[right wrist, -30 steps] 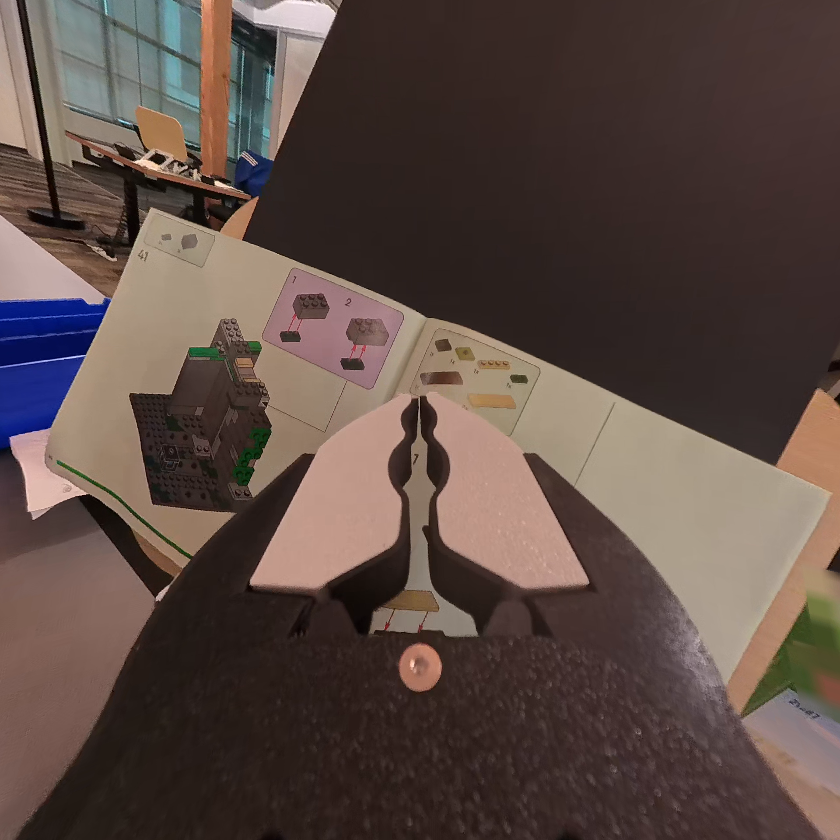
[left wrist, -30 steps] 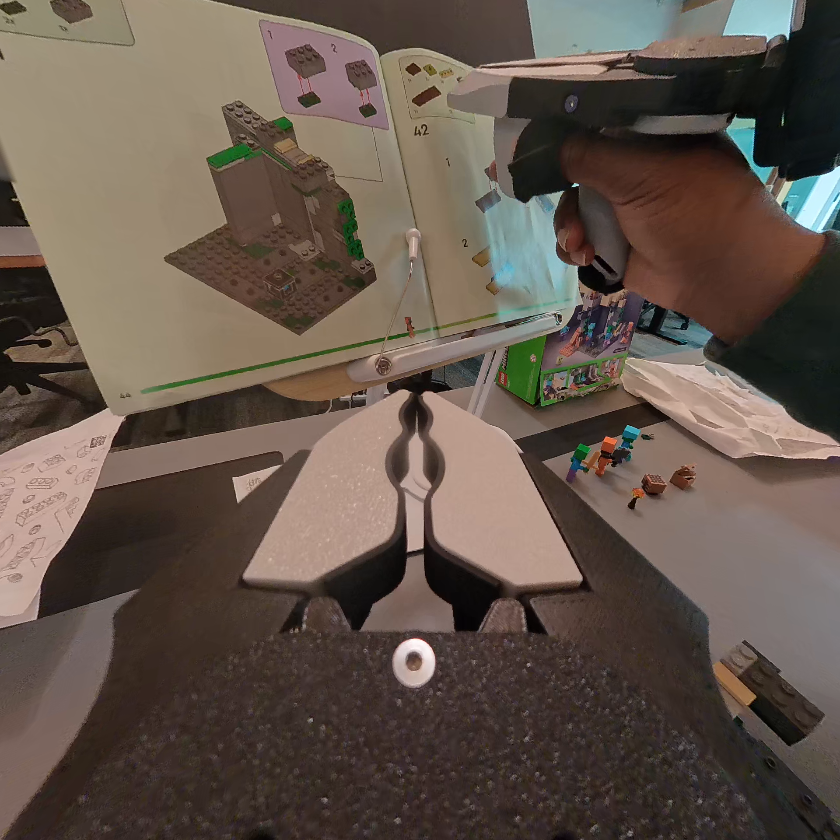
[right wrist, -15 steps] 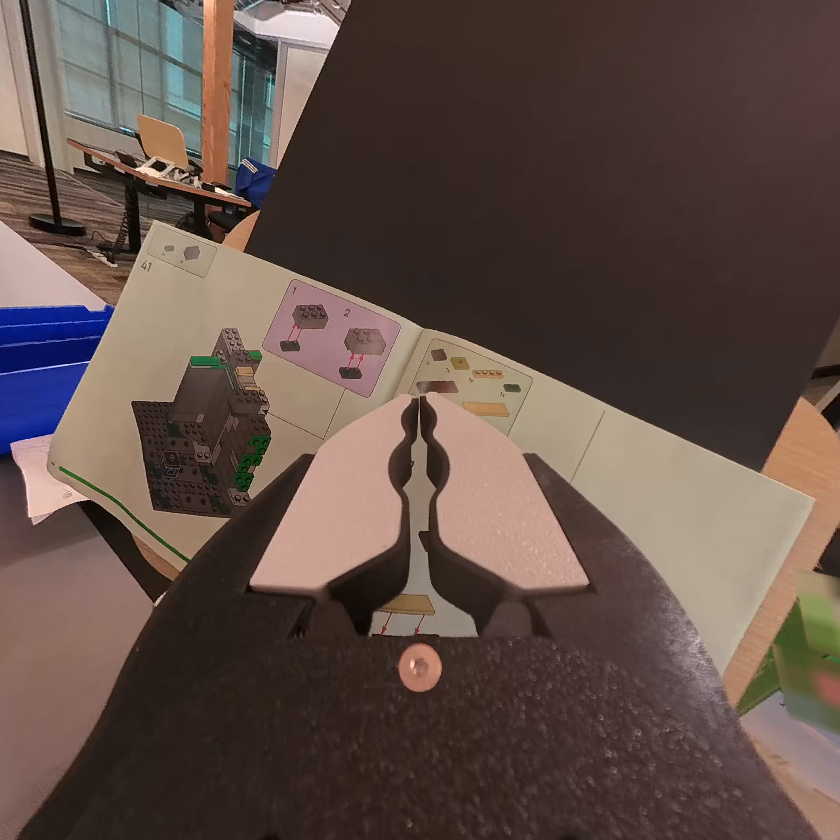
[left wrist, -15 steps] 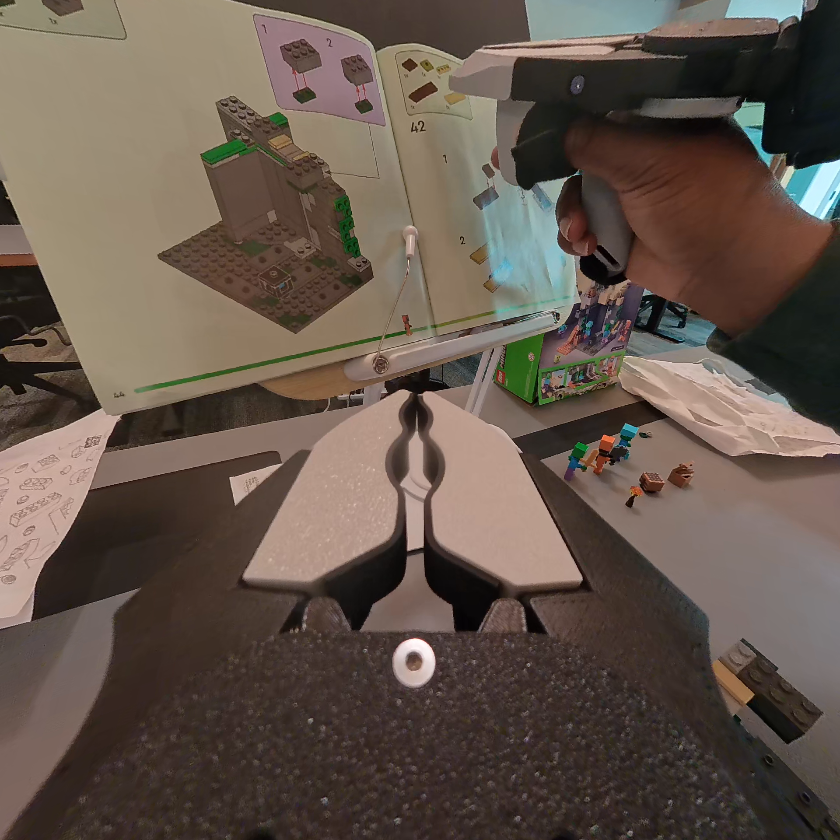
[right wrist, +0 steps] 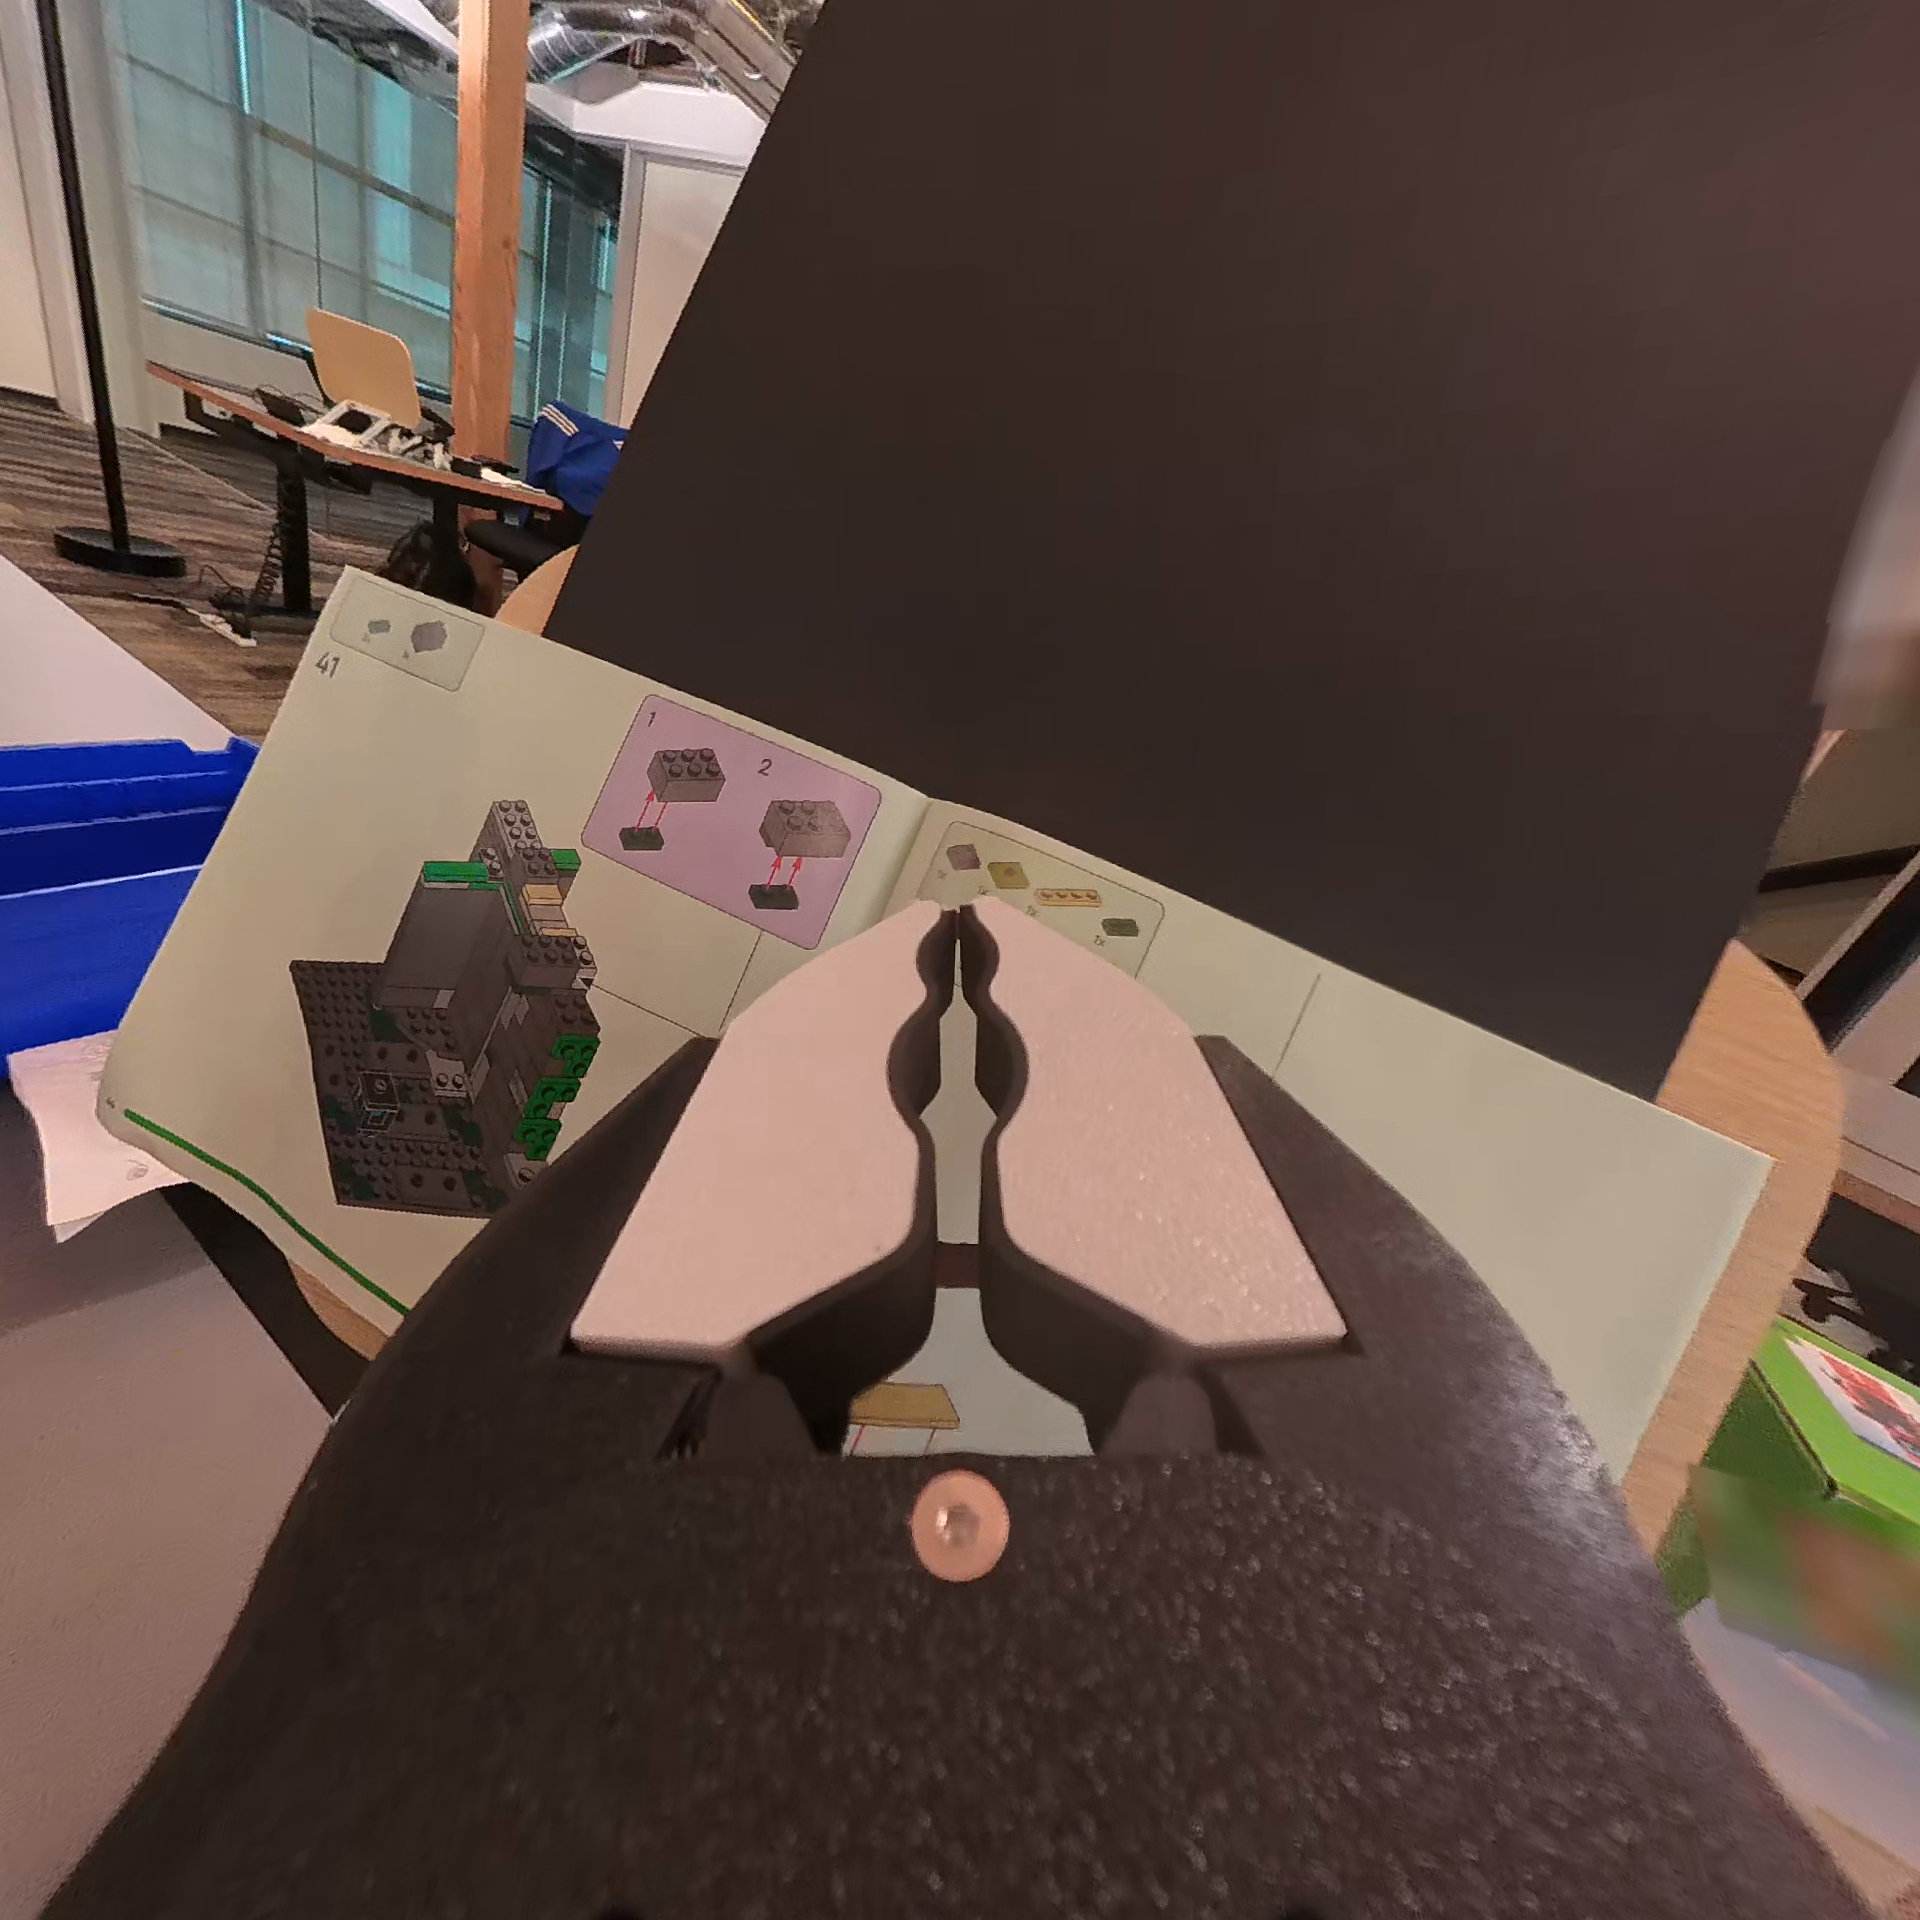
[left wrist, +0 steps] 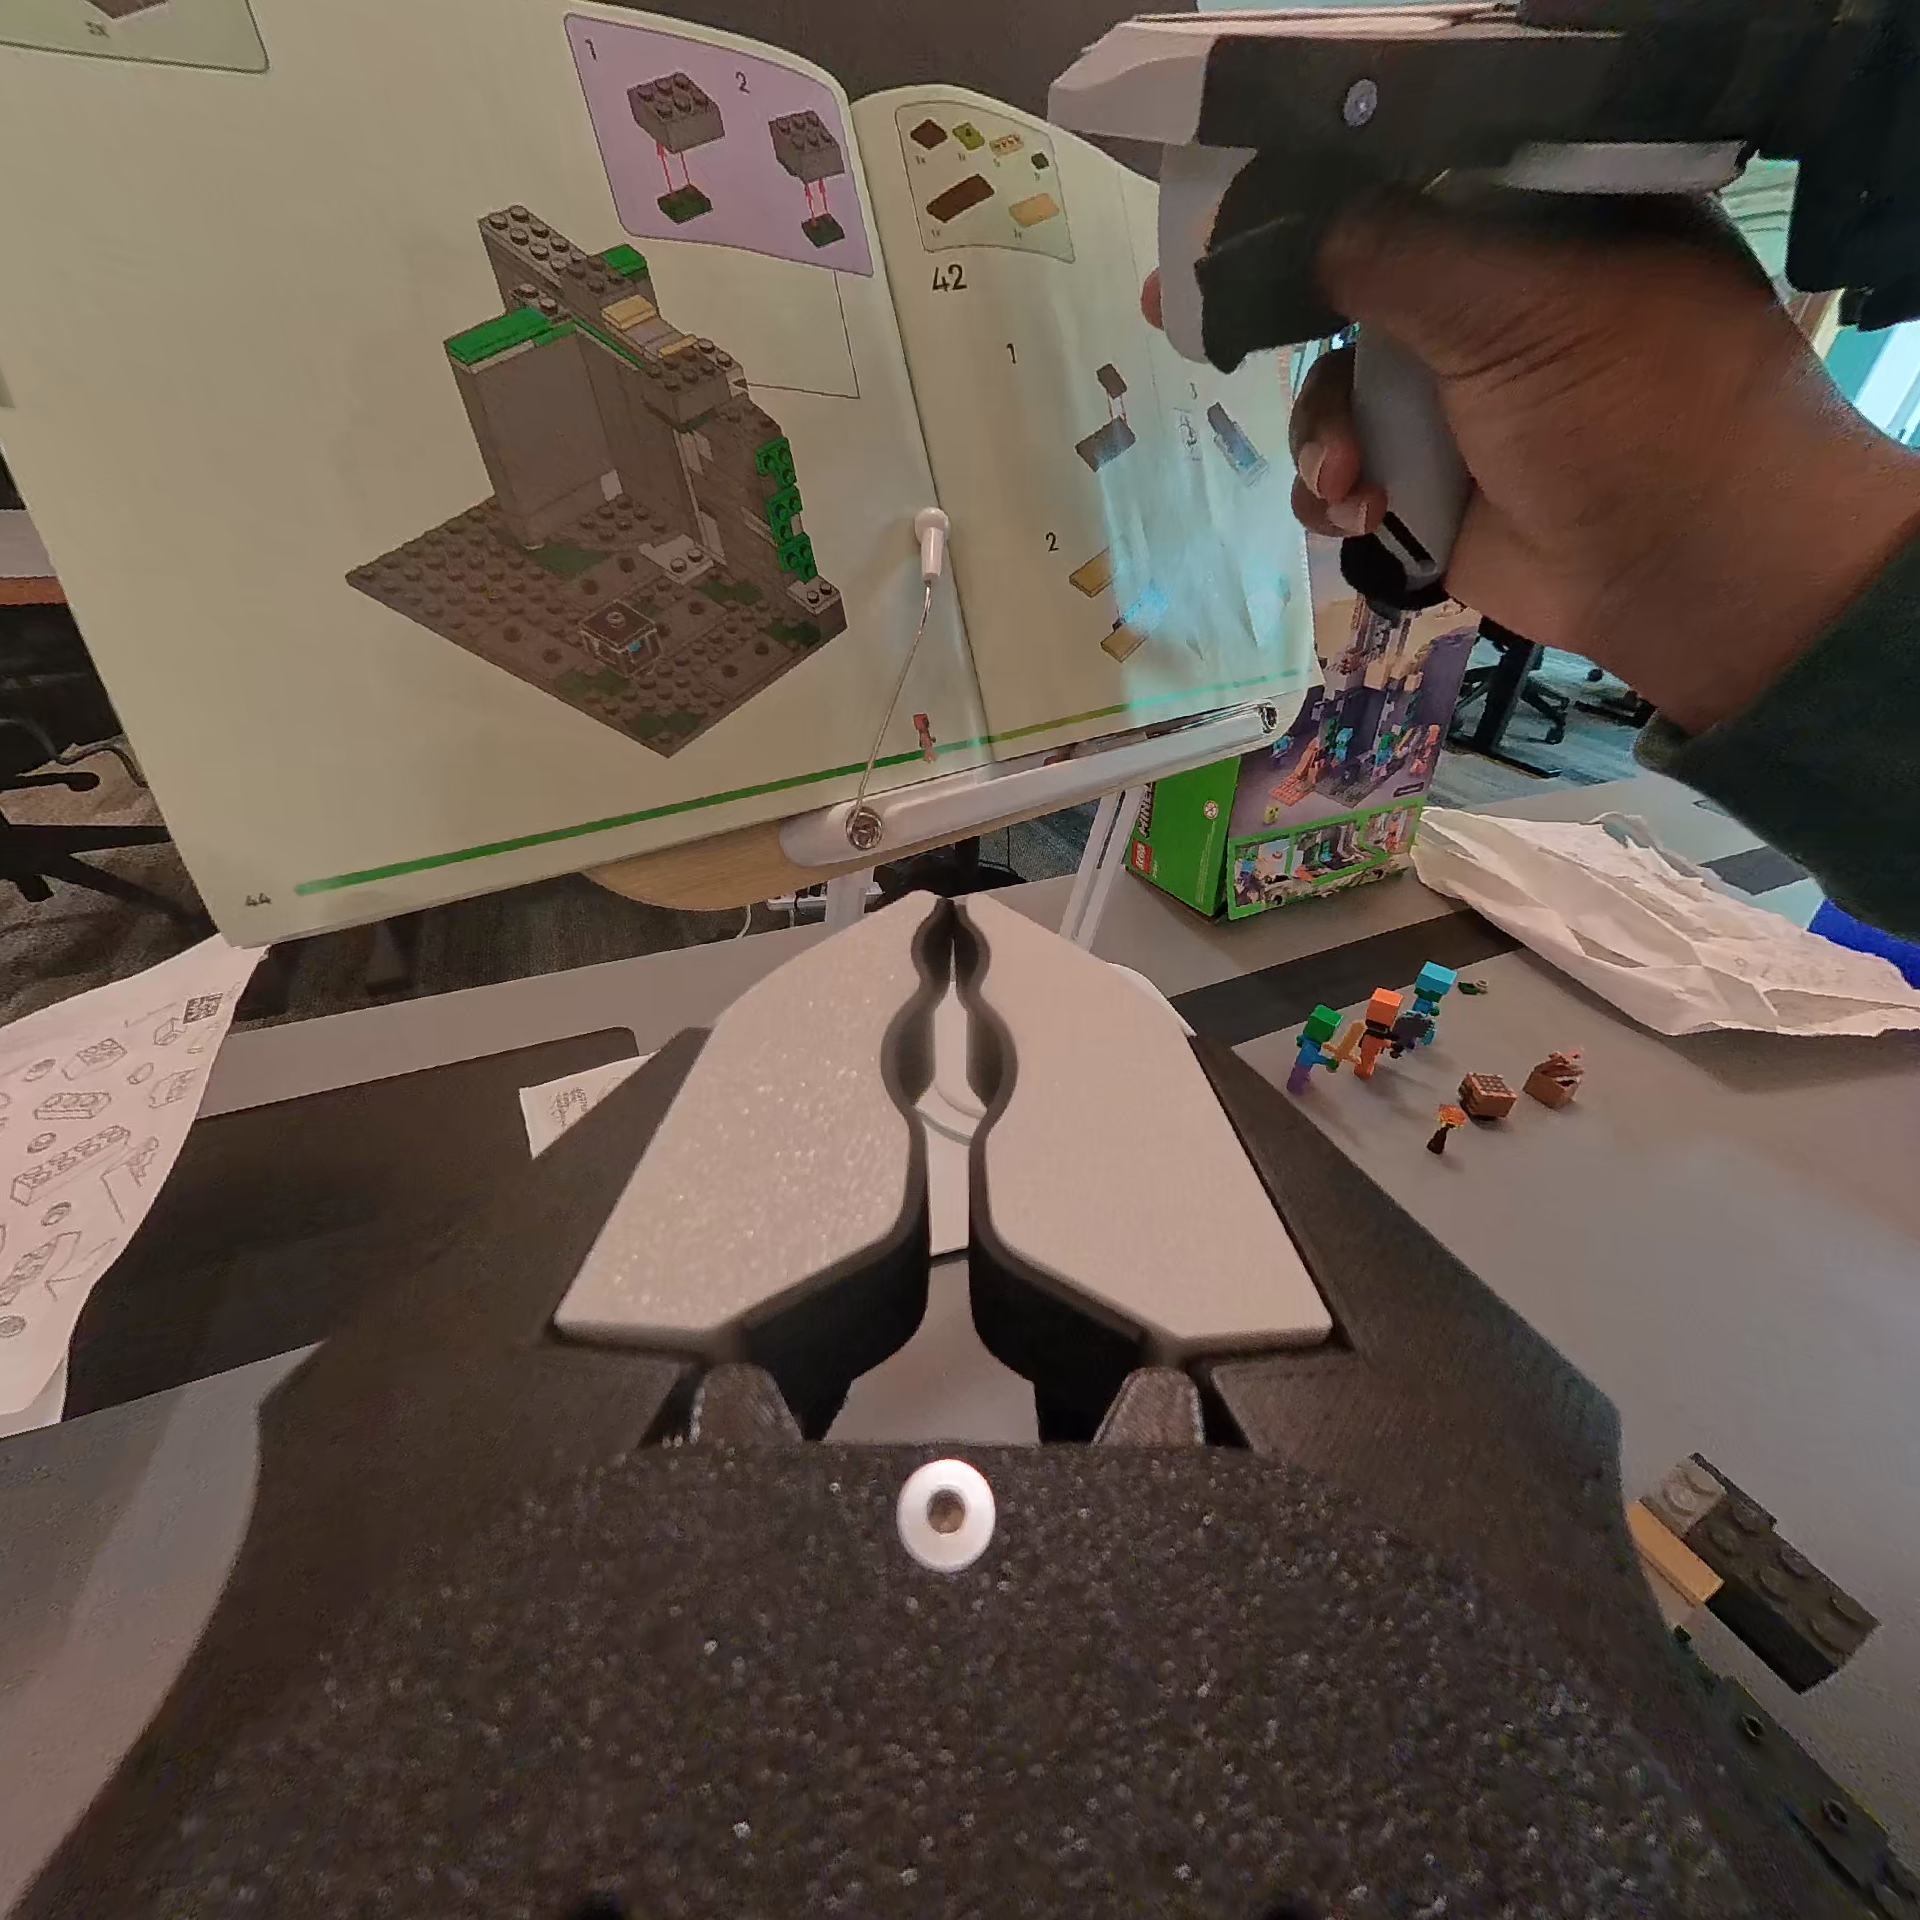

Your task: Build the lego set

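Observation:
The open instruction booklet (left wrist: pixel 520 416) stands on a white stand and shows a grey and green build. My left gripper (left wrist: pixel 951 914) is shut and empty, low over the grey table, pointing at the booklet's foot. My right gripper (left wrist: pixel 1075 88), held by a hand, is up by the top of the booklet's right page. In the right wrist view it (right wrist: pixel 956 914) is shut with nothing between the tips, in front of the booklet (right wrist: pixel 468 935). Several minifigures (left wrist: pixel 1371 1029) and small brown pieces (left wrist: pixel 1517 1086) stand on the table at the right. A dark grey and tan brick assembly (left wrist: pixel 1766 1579) lies at the lower right.
A green set box (left wrist: pixel 1299 790) stands behind the stand, with crumpled white paper (left wrist: pixel 1662 935) to its right. A printed parts sheet (left wrist: pixel 83 1122) lies at the left beside a black mat (left wrist: pixel 312 1195). A black board (right wrist: pixel 1247 416) rises behind the booklet; a blue bin (right wrist: pixel 94 883) sits at the left. Tip to tip, the grippers are about 20 centimetres apart.
The right gripper has risen slightly, so the booklet sits lower in its view. The left gripper has barely moved. Both stay shut.

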A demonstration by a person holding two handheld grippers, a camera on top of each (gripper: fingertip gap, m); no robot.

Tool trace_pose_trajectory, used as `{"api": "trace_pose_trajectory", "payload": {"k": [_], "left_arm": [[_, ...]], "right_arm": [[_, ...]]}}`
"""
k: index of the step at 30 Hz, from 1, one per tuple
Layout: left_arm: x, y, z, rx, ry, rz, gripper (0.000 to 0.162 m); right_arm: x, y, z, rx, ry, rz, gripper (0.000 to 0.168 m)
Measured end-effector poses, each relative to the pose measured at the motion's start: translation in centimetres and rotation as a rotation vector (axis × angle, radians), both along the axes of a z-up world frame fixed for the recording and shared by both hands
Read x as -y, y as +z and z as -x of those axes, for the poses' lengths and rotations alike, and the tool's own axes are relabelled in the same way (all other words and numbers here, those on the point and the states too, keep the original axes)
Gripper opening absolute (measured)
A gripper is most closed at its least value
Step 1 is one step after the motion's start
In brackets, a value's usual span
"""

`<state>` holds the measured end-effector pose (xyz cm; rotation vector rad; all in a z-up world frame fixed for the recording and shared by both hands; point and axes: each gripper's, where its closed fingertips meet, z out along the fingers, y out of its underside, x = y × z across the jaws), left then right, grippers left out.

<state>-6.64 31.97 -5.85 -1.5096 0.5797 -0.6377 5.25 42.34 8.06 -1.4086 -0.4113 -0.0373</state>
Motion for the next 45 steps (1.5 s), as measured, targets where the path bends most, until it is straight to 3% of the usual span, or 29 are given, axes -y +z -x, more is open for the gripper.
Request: {"api": "trace_pose_trajectory", "payload": {"k": [35,45], "left_arm": [[0.2,-0.2,-0.6,-0.008,-0.017,0.001,0.0],[0.2,-0.2,-0.7,-0.008,-0.02,0.0,0.0]], "right_arm": [[1.0,-1.1,-2.7,-0.018,-0.045,0.017,0.0],[3.1,-1.1,-3.7,-0.064,-0.048,-0.004,0.0]]}}
